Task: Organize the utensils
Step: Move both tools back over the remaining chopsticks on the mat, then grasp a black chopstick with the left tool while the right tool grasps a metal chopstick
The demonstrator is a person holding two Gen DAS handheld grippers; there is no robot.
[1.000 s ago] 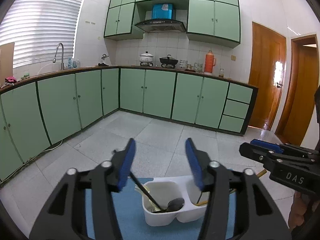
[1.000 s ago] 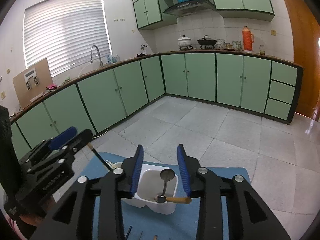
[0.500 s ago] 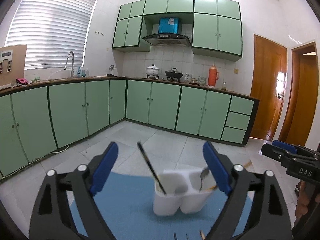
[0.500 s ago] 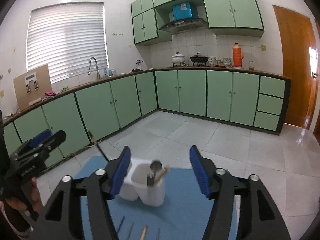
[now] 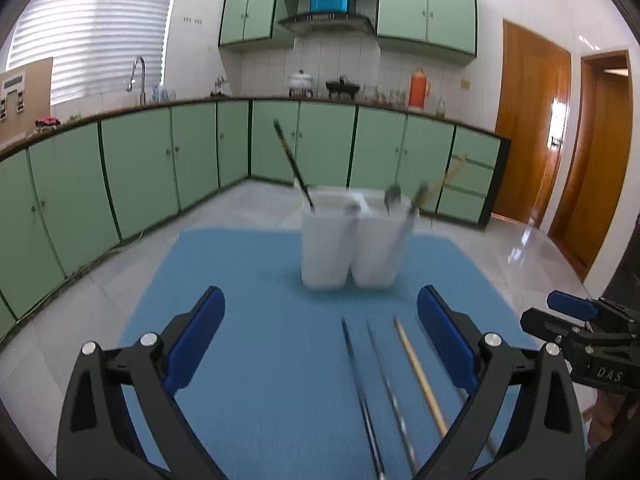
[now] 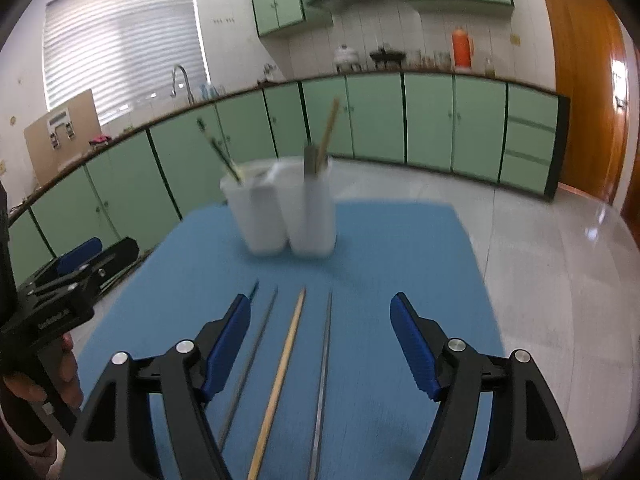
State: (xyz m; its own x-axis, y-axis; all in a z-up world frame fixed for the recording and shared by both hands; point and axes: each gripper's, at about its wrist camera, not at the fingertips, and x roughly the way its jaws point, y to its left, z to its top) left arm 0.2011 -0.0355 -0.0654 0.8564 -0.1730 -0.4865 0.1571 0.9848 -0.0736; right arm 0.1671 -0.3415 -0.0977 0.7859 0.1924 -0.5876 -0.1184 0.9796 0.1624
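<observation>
A white two-compartment holder [image 5: 352, 240] [image 6: 288, 208] stands at the far middle of a blue mat [image 5: 248, 320] [image 6: 400, 248]. A dark-handled utensil [image 5: 290, 160] leans out of its left cup; a spoon [image 5: 392, 196] and a wooden stick [image 6: 329, 128] stand in the right cup. On the mat nearer me lie a dark chopstick [image 5: 360, 392], a metal chopstick [image 5: 390, 392] [image 6: 256, 344], a wooden chopstick [image 5: 420, 376] [image 6: 284, 364] and another metal one [image 6: 324, 360]. My left gripper [image 5: 320, 320] and right gripper [image 6: 320, 320] hover over them, jaws opening, gripping nothing.
The mat lies on a pale table [image 6: 560, 280]. The right gripper [image 5: 576, 328] shows at the right edge of the left wrist view. At the left edge of the right wrist view is the left gripper [image 6: 72, 272], with a hand [image 6: 40, 384] on it. Green kitchen cabinets [image 5: 160, 160] line the far walls.
Both grippers have drawn back from the holder and sunk toward the mat. Their jaws have spread wider. The loose chopsticks on the mat have come into view.
</observation>
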